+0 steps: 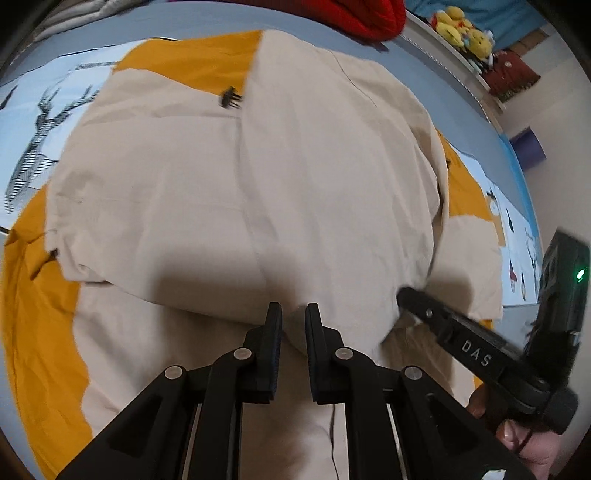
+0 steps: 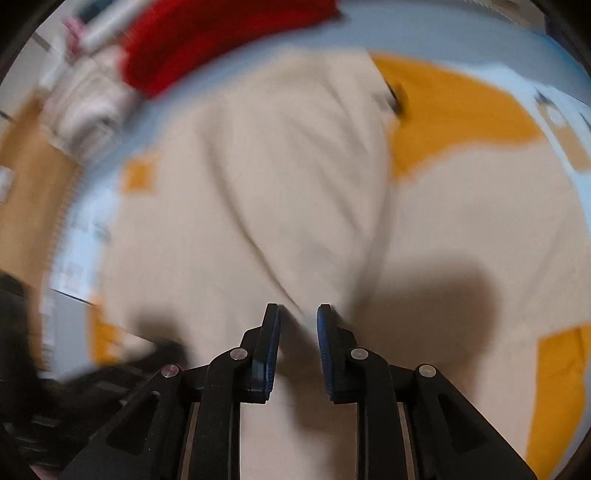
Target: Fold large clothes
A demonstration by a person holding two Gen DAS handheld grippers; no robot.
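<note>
The folded garment [image 1: 236, 192] lies on the bed [image 1: 37, 332], the left tongs [image 1: 293, 314] over its near edge, the right tongs [image 1: 406, 295] just to their right, and plush toys [image 1: 461, 29] on a shelf behind.

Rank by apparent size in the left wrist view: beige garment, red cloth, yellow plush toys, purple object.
1. Beige garment, fills most of the view.
2. Red cloth, cut off by the frame.
3. Yellow plush toys and purple object: look similar, both far off, unranked.
</note>
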